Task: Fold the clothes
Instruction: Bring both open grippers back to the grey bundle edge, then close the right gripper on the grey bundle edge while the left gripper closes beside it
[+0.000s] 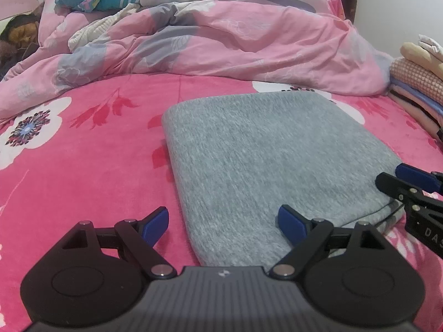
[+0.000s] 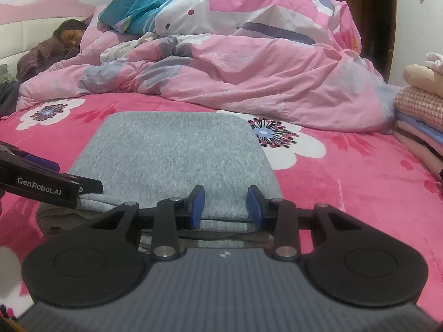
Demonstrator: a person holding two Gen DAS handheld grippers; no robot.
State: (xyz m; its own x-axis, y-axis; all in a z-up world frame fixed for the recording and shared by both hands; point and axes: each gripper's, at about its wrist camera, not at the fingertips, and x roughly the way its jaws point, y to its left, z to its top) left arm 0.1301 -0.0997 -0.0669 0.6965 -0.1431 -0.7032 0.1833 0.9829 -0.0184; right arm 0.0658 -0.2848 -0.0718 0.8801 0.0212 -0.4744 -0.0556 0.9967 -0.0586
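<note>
The garment [image 1: 271, 171] lies folded on the bed [image 1: 83, 166], and everything else sits around it. Behind the garment, the duvet [image 1: 221, 44] is heaped across the bed, a pillow [image 2: 135, 8] resting on top of it toward the left. To the far left behind the garment, a person [image 2: 55, 49] lies partly under the duvet. To the garment's right, at the bed's edge, stands a stack of clothes [image 2: 420, 127]. Your left gripper [image 1: 223, 220] hovers before the garment's near left corner, one finger off the garment's left edge. Your right gripper [image 2: 225, 206] straddles the garment's near edge.
</note>
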